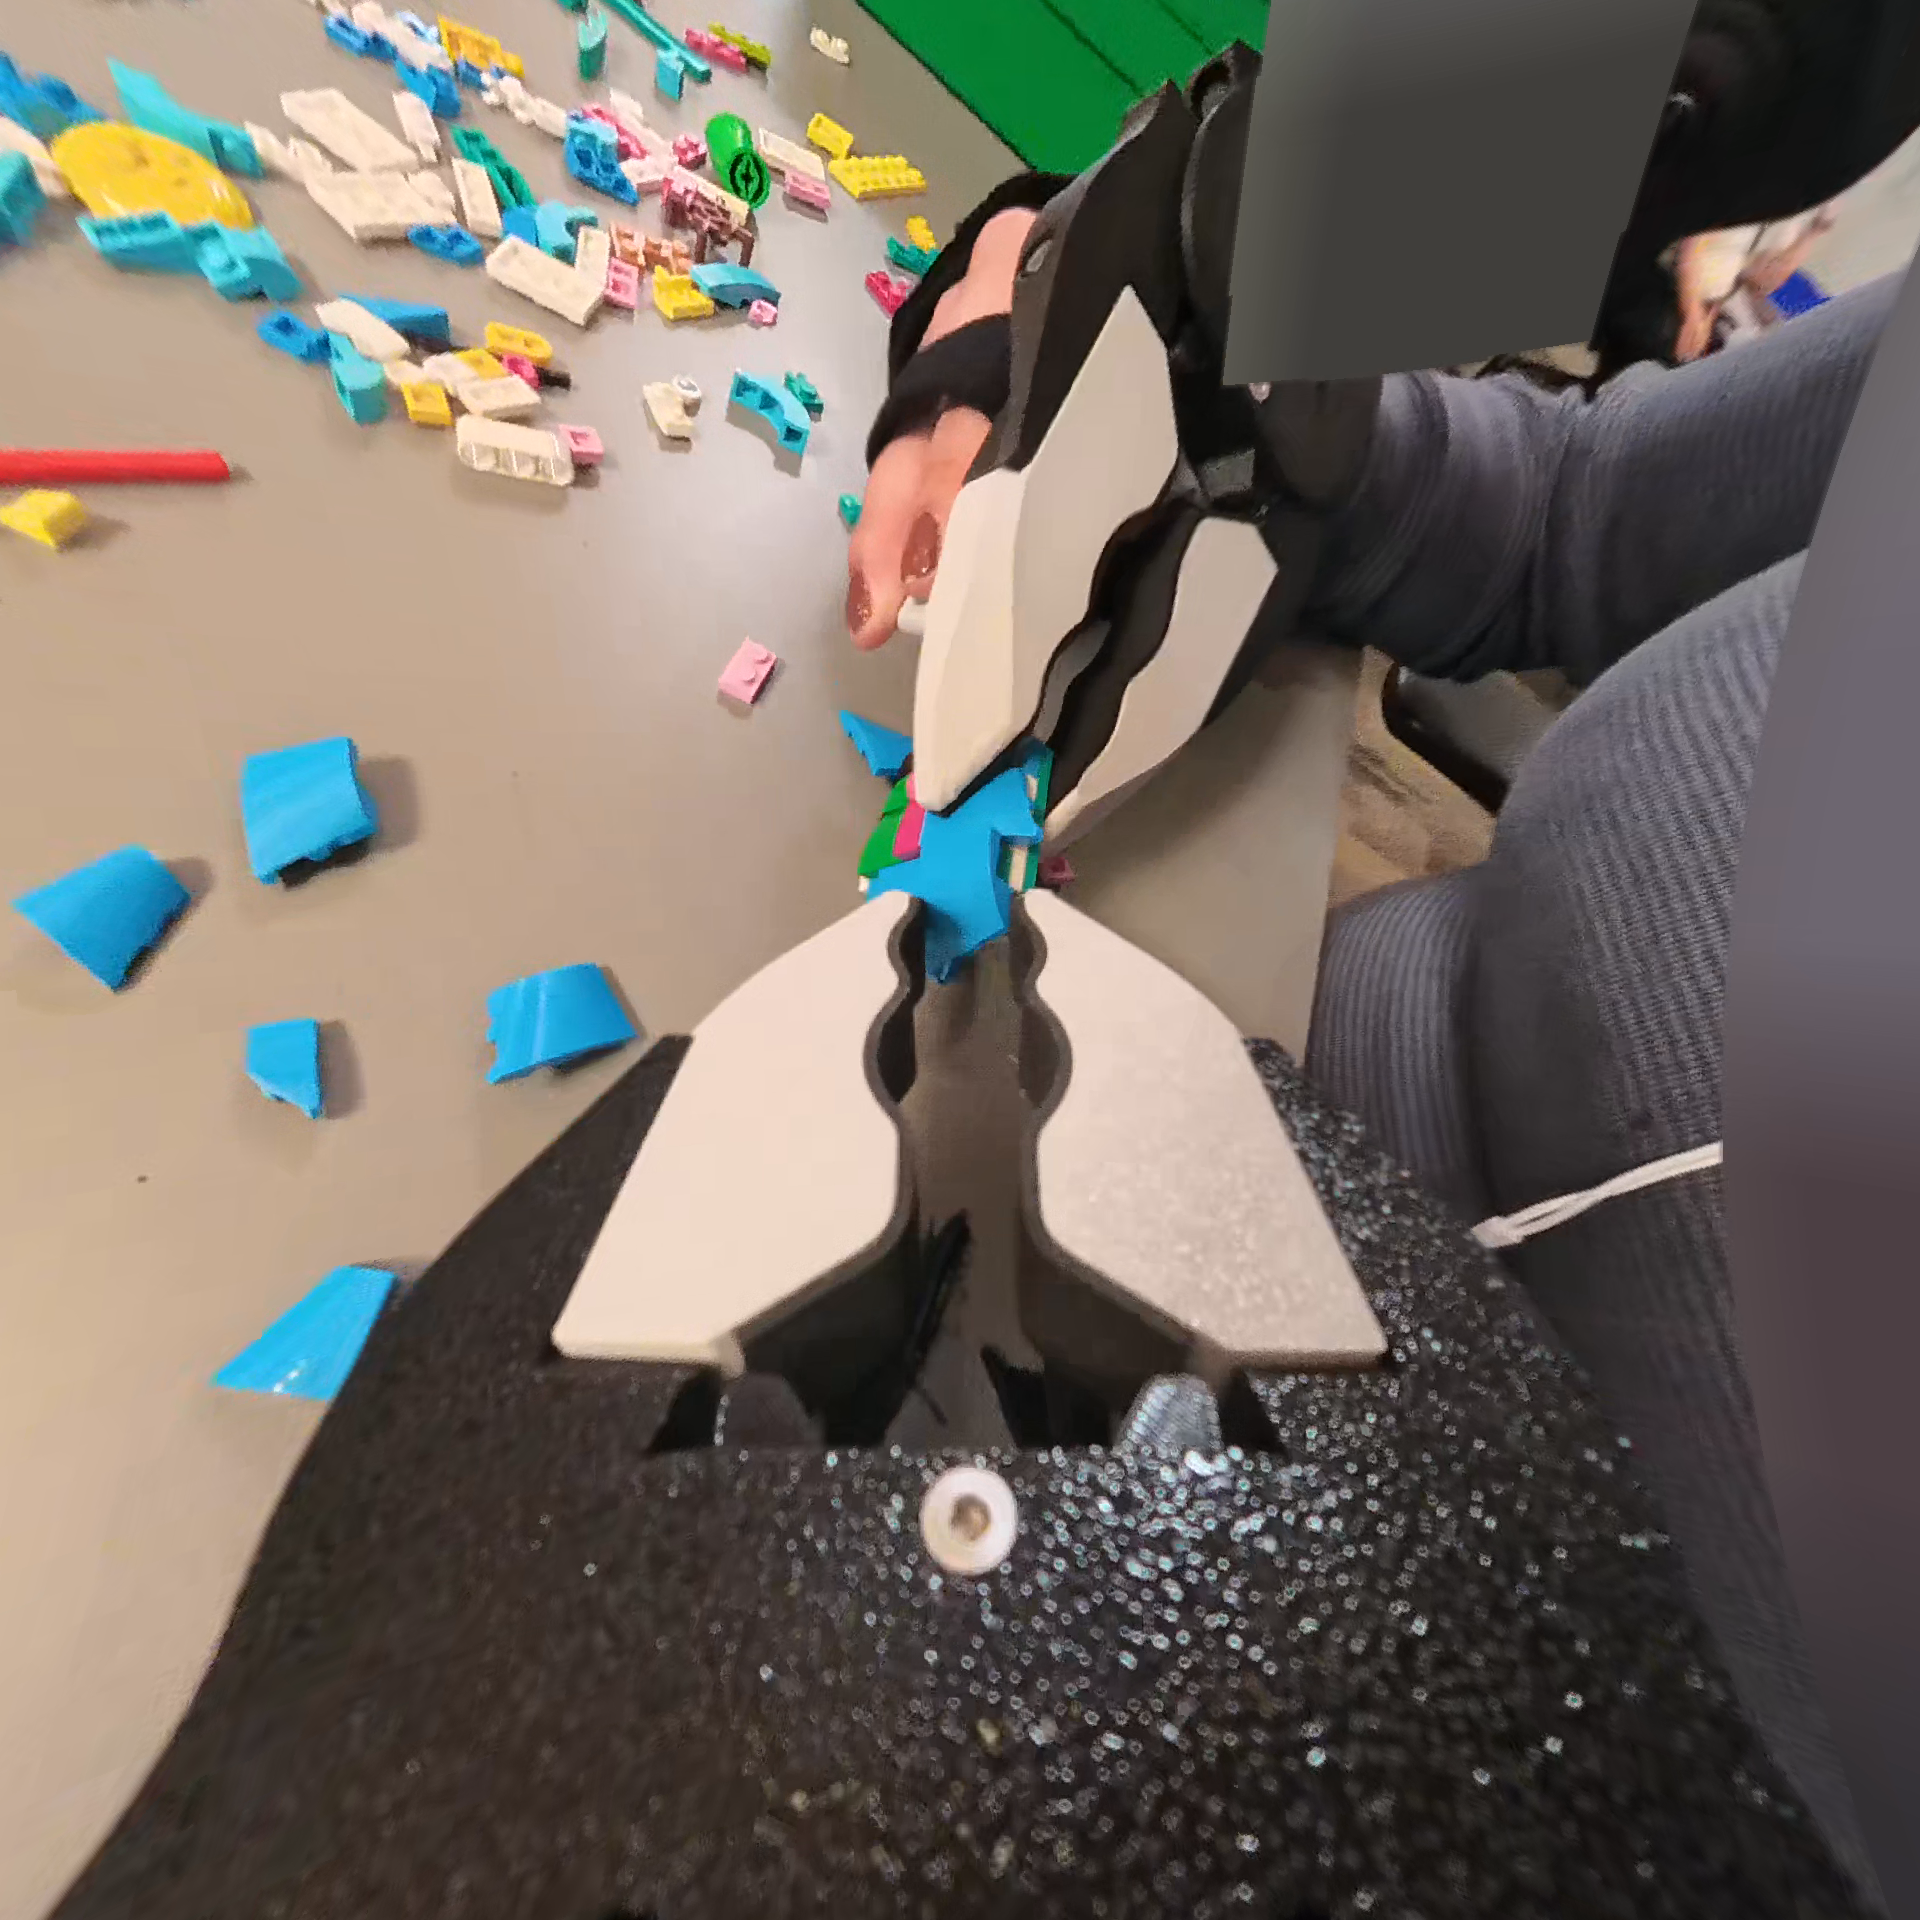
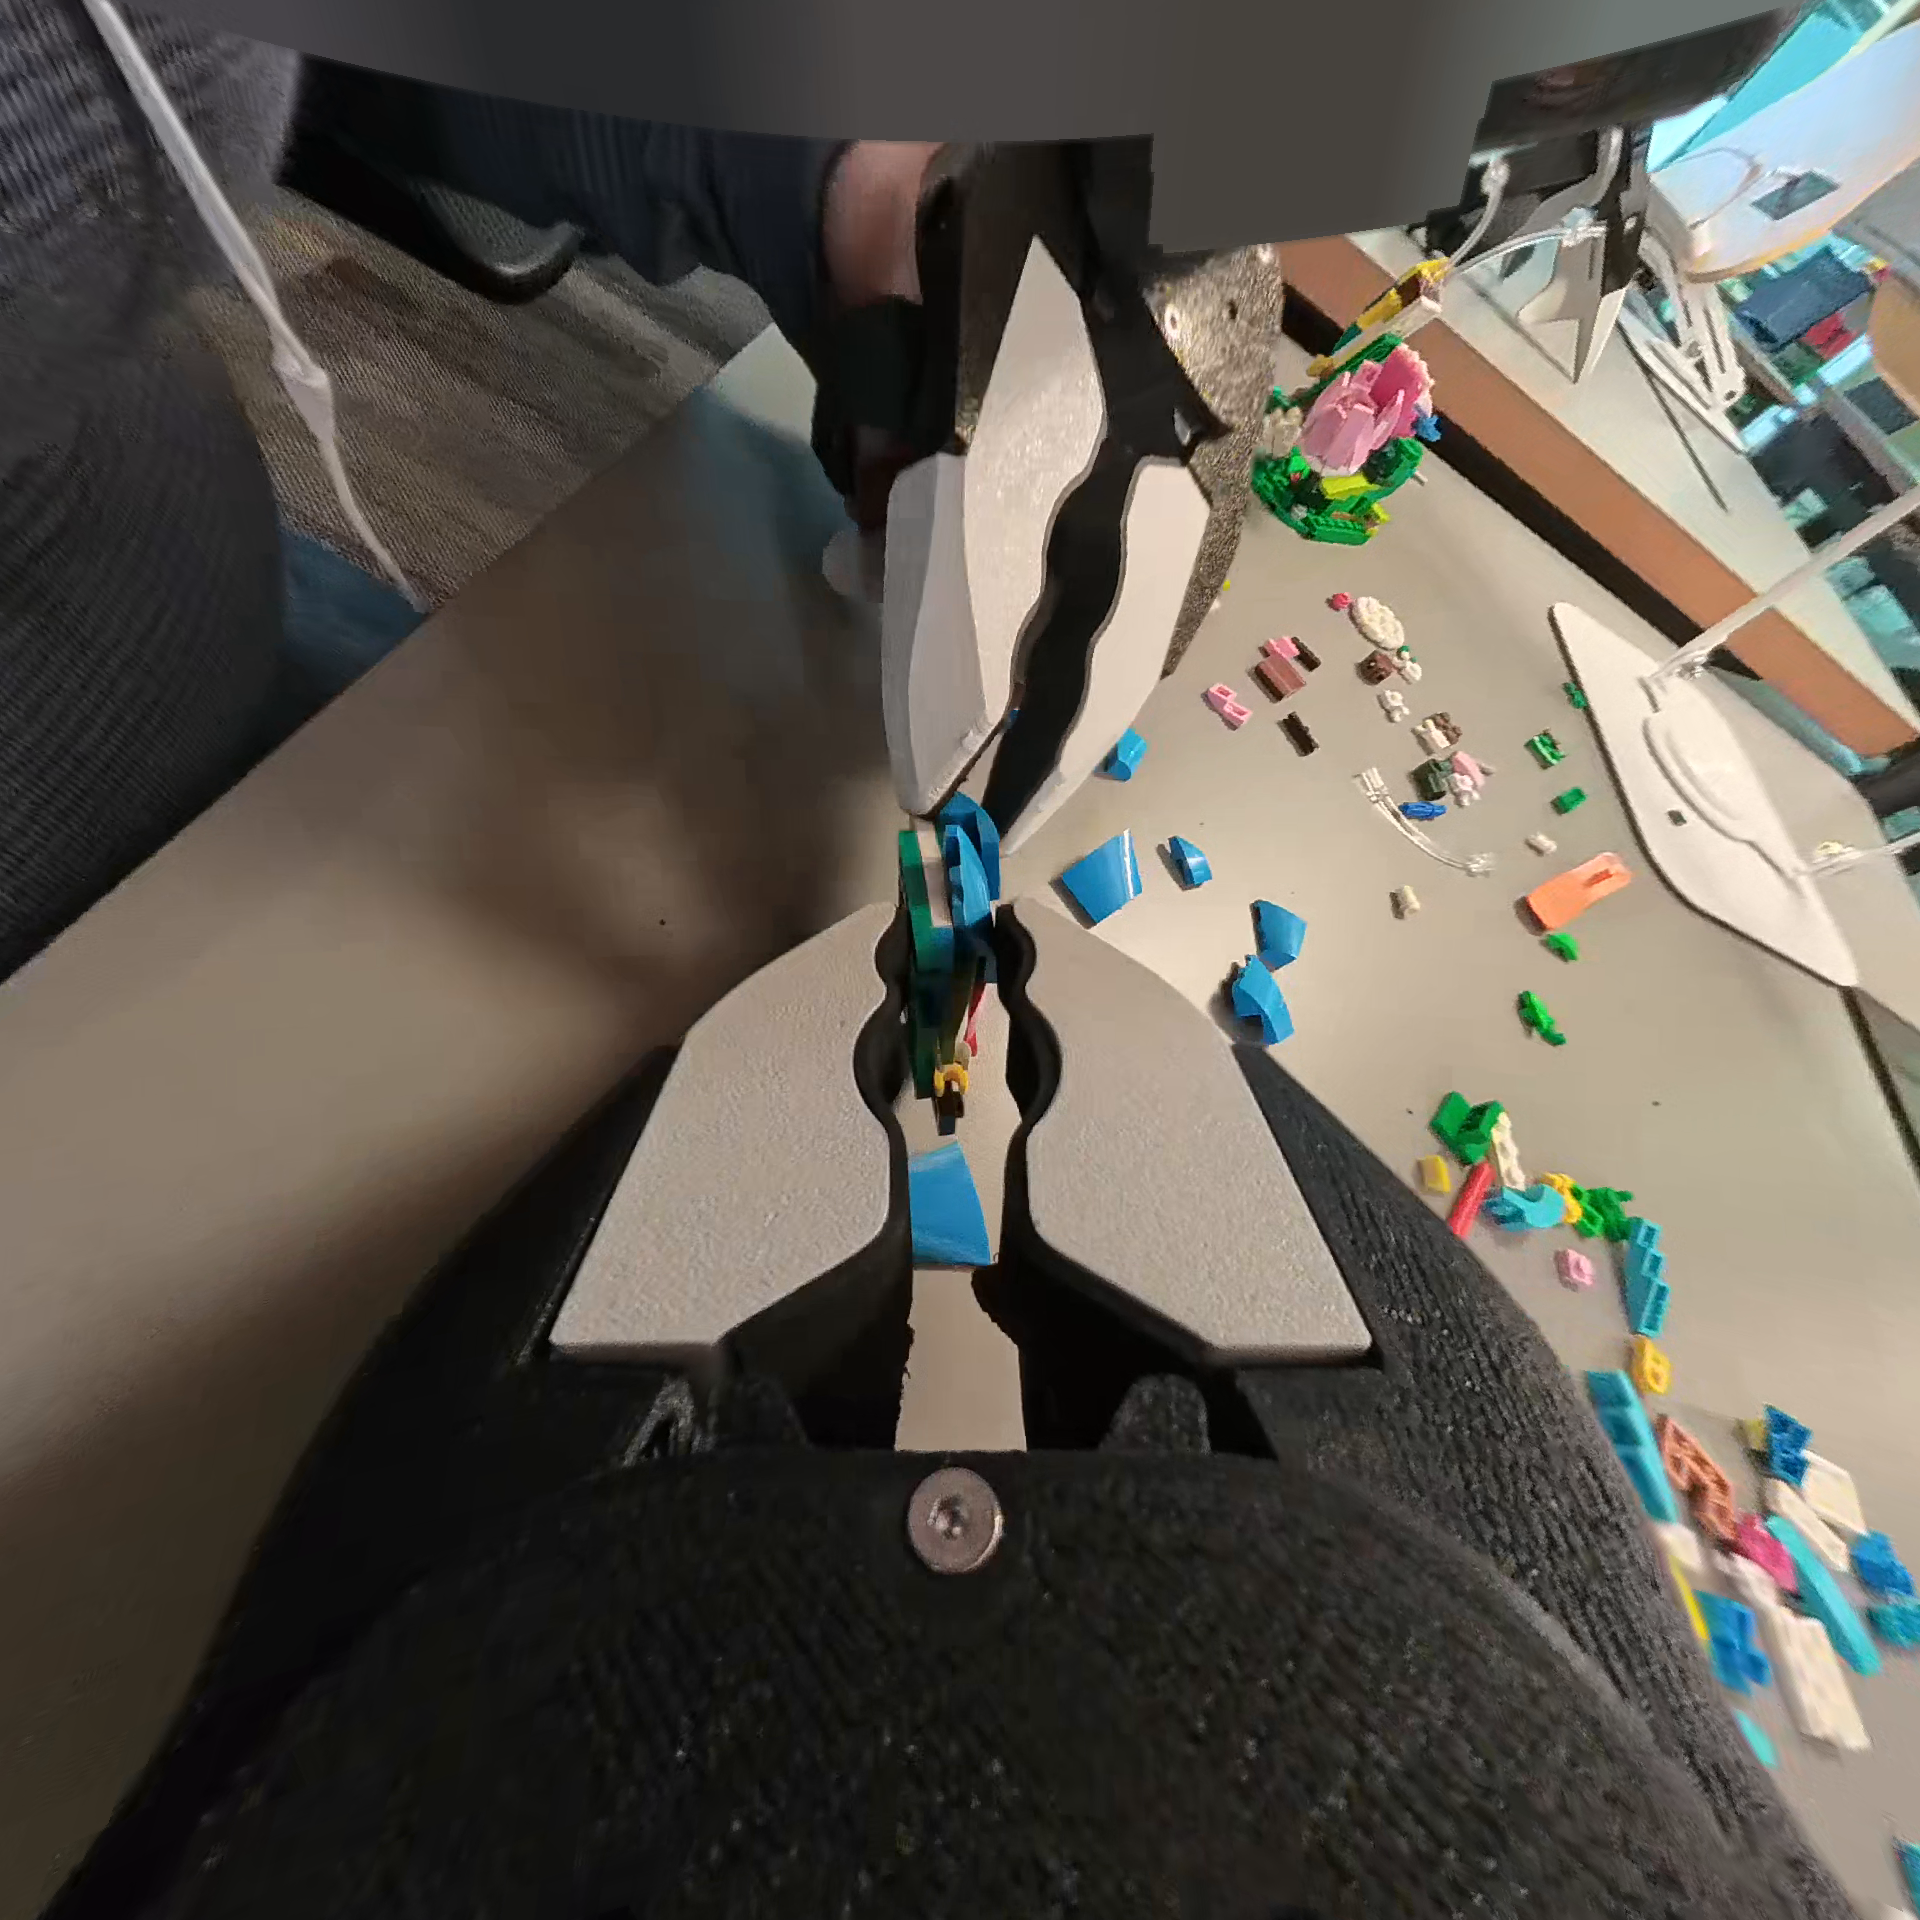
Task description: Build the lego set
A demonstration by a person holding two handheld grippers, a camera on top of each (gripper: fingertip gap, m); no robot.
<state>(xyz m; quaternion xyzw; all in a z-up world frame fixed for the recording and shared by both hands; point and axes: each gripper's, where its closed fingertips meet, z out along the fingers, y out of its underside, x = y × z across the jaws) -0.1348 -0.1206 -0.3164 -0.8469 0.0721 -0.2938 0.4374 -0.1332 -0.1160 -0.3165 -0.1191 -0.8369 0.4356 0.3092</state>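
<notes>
Grey worktop [image 1: 436, 644] carries everything: a loose scatter of bricks [image 1: 436, 197] at far left of the left wrist view, blue curved shells [image 1: 303, 805] nearer in, a finished pink flower model [image 2: 1340, 442] far off in the right wrist view.

Task's thing: the small blue-green sub-assembly [image 1: 951, 862], held up off the worktop near its front edge, between the two tools. They meet tip to tip.

Left gripper [image 1: 961, 920]: closed down on the lower blue end of the build, pinching it. Right gripper [image 2: 951, 935]: likewise narrowed onto the same build, green plate edge and blue parts between its tips; a thin stalk with a yellow bit hangs back between the fingers.

Key relation: the build's long axis runs roughly in line with both grippers, one on each end, so neither is nearer. My read: the next move is a push or twist along that axis to seat a part. Risk: the stack shearing apart.

No brand or legible writing; a green cylinder [image 1: 740, 158] bears a dark symbol only.
</notes>
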